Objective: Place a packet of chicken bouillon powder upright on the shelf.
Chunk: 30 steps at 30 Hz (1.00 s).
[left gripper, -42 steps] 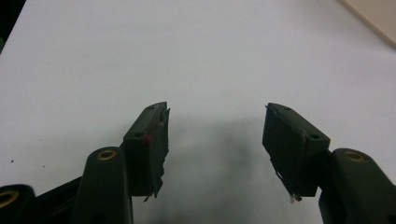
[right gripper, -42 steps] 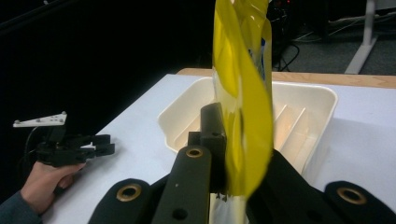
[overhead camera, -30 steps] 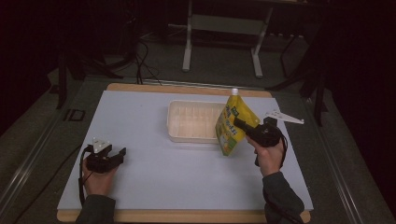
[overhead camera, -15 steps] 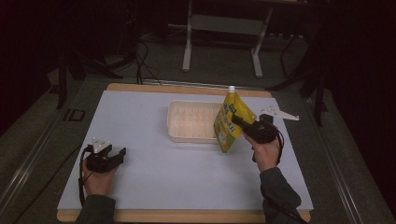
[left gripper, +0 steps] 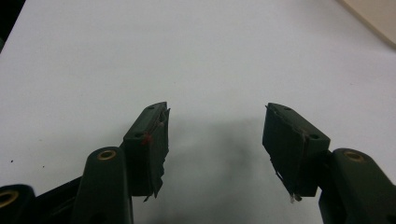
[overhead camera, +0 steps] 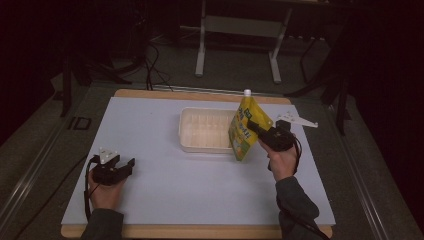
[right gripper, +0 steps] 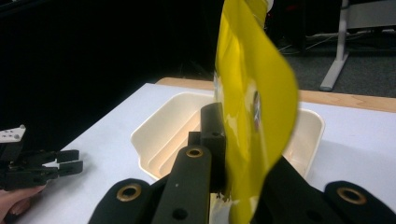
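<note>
Pale blue-white tabletop (overhead camera: 165,190) with light wooden edge; cream ribbed rectangular plastic tray (overhead camera: 204,131) sitting on it, right of centre toward far side.

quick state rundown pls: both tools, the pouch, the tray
Left tool: open, nothing between its jaws, low over the white table.
Right tool: shut on the yellow pouch, held above the table.
Yellow pouch: gripped, lifted, roughly upright with its white cap on top, at the tray's right end.
Tray: resting flat on the table, looks empty.
</note>
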Motion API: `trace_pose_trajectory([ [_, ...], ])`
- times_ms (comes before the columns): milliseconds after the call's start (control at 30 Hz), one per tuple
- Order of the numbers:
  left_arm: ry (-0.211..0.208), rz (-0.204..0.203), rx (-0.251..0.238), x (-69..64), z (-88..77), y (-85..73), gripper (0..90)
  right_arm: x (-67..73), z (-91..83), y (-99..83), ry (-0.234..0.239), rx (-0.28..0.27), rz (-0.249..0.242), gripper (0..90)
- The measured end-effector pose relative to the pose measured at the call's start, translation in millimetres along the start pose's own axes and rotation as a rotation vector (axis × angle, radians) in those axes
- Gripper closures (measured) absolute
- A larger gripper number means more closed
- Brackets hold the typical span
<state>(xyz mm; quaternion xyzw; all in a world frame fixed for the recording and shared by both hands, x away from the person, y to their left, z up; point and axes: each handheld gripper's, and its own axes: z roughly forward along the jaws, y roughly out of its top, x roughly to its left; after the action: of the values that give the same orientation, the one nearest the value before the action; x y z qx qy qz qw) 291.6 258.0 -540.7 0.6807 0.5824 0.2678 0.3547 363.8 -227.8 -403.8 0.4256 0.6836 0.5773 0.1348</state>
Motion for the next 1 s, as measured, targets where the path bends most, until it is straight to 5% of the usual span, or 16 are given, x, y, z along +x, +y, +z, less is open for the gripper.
trace_pose_trajectory([
  [1000,0.000,0.002,0.003,0.3,0.0,0.1,40.3,-3.7,10.4,9.2,-0.029,-0.058,0.029,90.0],
])
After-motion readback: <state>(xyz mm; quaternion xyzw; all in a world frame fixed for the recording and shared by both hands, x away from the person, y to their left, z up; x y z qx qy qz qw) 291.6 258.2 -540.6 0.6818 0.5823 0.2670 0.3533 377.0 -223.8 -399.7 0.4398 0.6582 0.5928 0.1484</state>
